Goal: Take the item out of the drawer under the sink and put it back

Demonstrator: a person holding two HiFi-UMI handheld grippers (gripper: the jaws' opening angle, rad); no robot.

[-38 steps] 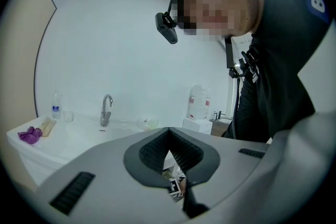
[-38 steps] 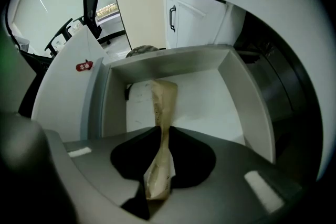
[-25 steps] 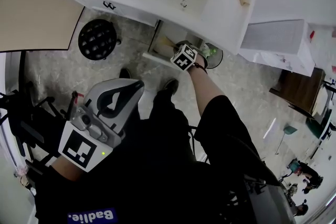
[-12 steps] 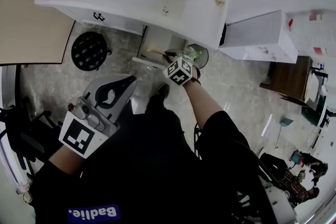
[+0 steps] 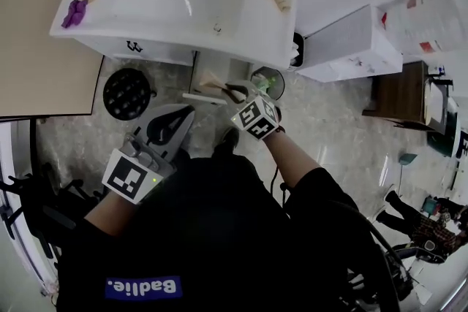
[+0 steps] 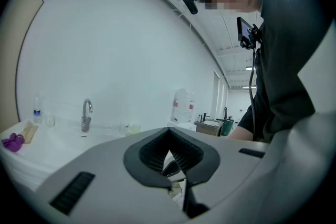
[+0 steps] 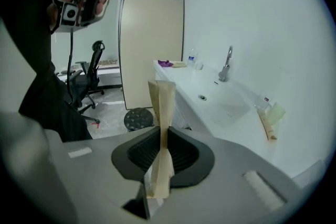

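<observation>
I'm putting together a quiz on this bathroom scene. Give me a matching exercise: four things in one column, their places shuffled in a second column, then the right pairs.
Things
1. beige packet
2. purple item
3. black round stool
4. faucet

Places
A. on the floor, below the sink
B. upright at the back of the sink
C. clamped in the right tongs
D. lying on the sink's top, near a corner

Pairs: 1-C, 2-D, 3-A, 4-B
</observation>
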